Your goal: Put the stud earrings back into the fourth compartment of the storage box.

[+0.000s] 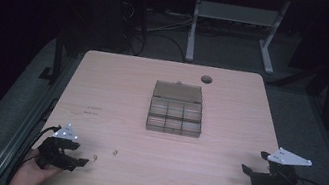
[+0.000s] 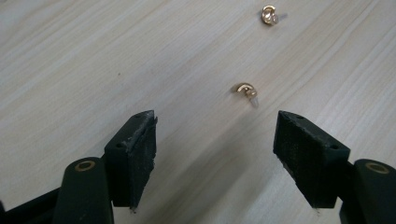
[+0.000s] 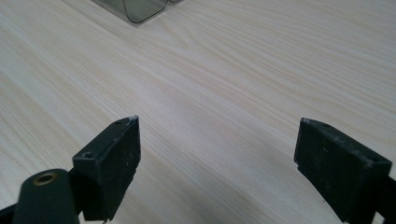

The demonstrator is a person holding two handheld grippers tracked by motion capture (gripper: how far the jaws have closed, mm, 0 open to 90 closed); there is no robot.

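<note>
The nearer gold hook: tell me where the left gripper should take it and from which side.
Grip the nearer gold hook across its curved loop, coming straight ahead and down with the open left gripper. It lies flat on the table, so the jaws should straddle it.

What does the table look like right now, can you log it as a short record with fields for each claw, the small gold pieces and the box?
left claw: open, nothing between its jaws, low over the table's near left corner
right claw: open, nothing between its jaws, near the right edge
nearer gold hook: lying loose on the wood just ahead of the left claw
farther gold hook: lying loose farther out, apart from the first
compartment box: mid-table, lid open and tipped back, dividers visible; contents too dim to tell
table: light wood, with a round hole near its far edge
</note>
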